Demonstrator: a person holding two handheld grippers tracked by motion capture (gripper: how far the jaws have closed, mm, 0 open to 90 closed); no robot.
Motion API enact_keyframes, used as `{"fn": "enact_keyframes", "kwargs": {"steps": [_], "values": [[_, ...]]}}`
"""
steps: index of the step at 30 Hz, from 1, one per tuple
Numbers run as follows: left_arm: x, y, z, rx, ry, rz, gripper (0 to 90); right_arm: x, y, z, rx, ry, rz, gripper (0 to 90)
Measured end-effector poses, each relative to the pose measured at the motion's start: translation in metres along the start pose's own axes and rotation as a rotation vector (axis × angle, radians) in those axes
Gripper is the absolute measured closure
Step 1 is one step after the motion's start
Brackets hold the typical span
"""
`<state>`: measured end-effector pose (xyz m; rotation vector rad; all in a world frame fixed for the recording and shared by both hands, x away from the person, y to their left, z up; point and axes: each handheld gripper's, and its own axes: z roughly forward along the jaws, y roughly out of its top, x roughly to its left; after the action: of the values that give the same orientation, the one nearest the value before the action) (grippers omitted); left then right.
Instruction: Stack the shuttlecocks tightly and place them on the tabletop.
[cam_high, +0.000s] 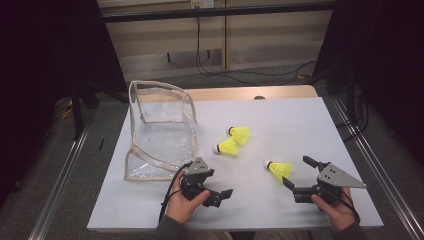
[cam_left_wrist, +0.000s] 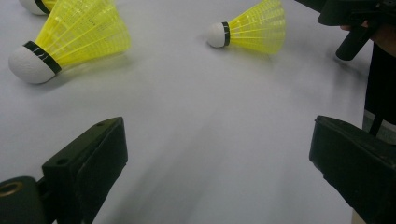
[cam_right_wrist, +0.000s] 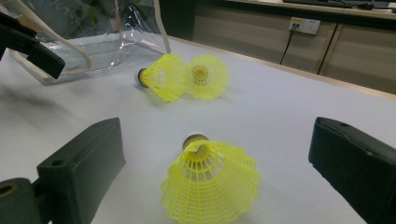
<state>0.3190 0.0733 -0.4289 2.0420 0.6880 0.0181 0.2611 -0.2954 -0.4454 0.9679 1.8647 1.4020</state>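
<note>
3 shuttlecocks (cam_high: 278, 169), both claws wide.

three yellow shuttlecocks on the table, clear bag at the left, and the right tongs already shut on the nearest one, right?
Not quite: the right tongs are open, the nearest shuttlecock lying loose between the jaws, as the right gripper view shows. The three shuttlecocks and the clear bag are right.

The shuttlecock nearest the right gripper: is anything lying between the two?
Nothing visible does. The right gripper is open, and the shuttlecock lies on the white table just ahead of it, skirt toward it. The other two shuttlecocks lie farther off, near the clear bag.
</note>
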Motion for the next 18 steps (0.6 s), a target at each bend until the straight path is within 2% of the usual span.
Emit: {"fn": "enact_keyframes", "kwargs": {"steps": [18], "values": [[0.003,-0.007,-0.015,0.013,-0.016,0.021,4.5,0.001,0.0,0.002,0.002,0.009,-0.002,2.6]]}}
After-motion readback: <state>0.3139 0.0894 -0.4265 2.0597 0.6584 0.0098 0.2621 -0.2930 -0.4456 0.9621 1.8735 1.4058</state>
